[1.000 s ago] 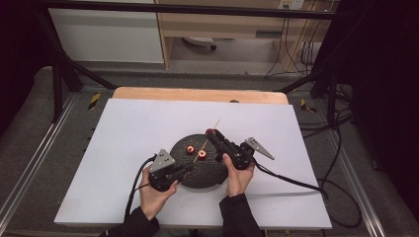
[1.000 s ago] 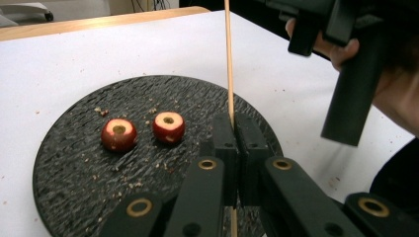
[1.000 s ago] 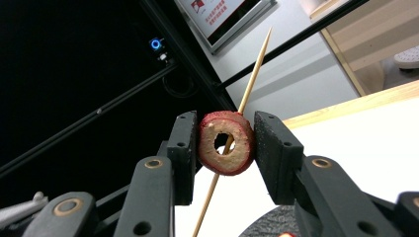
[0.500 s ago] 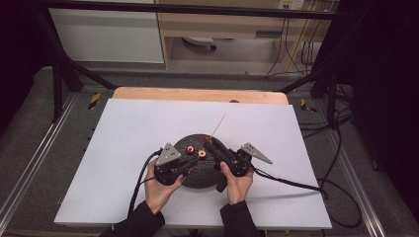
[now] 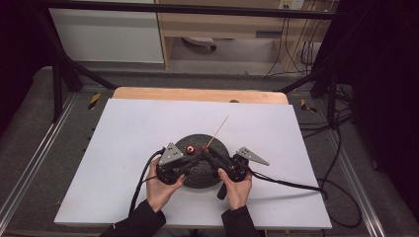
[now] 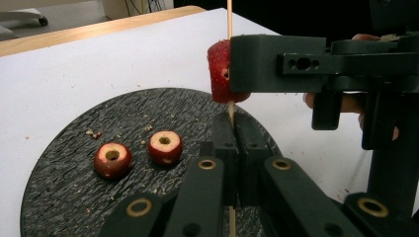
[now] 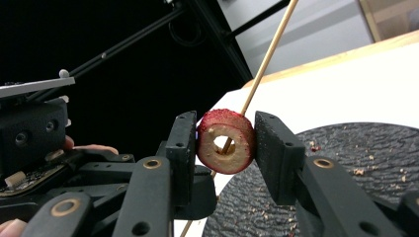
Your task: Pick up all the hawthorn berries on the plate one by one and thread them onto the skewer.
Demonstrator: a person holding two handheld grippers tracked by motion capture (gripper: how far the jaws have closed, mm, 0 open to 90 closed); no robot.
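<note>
Both hands meet over the plate [image 5: 197,173]. Left gripper [image 6: 232,143] clenches the skewer [image 6: 230,19]; right gripper [image 7: 225,143] grasps a fruit ring [image 7: 226,140] threaded on it. Two rings [image 6: 112,159] lie on the plate.

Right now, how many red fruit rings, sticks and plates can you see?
Red cored fruit rings: 3, one on the skewer, two on the plate
Wooden skewer: 1
Round black slate plate: 1
Total: 5
</note>
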